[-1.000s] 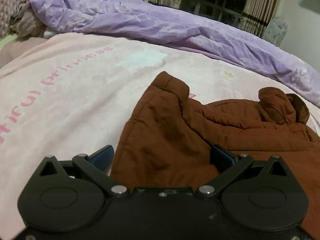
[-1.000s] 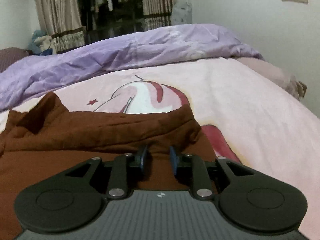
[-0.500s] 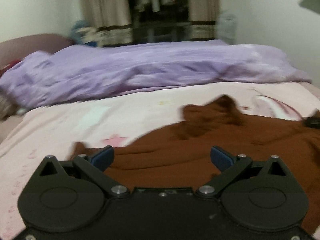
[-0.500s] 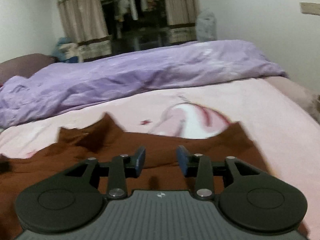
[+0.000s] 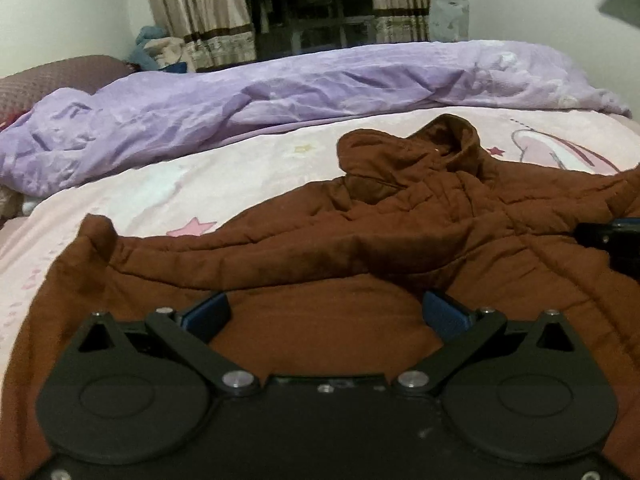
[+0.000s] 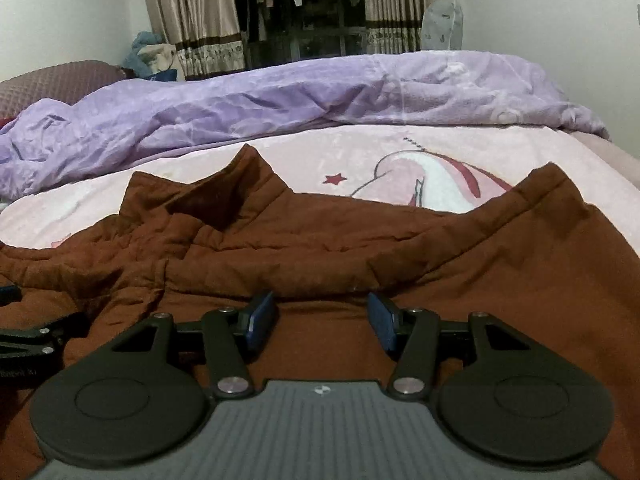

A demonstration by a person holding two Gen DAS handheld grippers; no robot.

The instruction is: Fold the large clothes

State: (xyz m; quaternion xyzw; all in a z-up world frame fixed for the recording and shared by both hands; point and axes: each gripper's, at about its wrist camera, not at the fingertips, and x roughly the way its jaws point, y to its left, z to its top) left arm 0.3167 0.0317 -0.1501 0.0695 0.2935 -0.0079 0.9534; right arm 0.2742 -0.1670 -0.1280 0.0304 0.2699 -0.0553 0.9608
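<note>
Presently: brown jacket (image 5: 360, 264) spread crumpled on the pink bed (image 5: 132, 196), hood toward the purple quilt (image 5: 280, 92). Step, judged: between folds; next calls for a fresh hold on an edge. Left gripper (image 5: 326, 316): jaws wide, empty. Right gripper (image 6: 322, 320): jaws just been opening, part-open, nothing between, over the fabric.

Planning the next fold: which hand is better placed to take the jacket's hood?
Probably left. The hood lies ahead of the open left tongs; the right tongs, just opened and empty, face the jacket hem.
</note>
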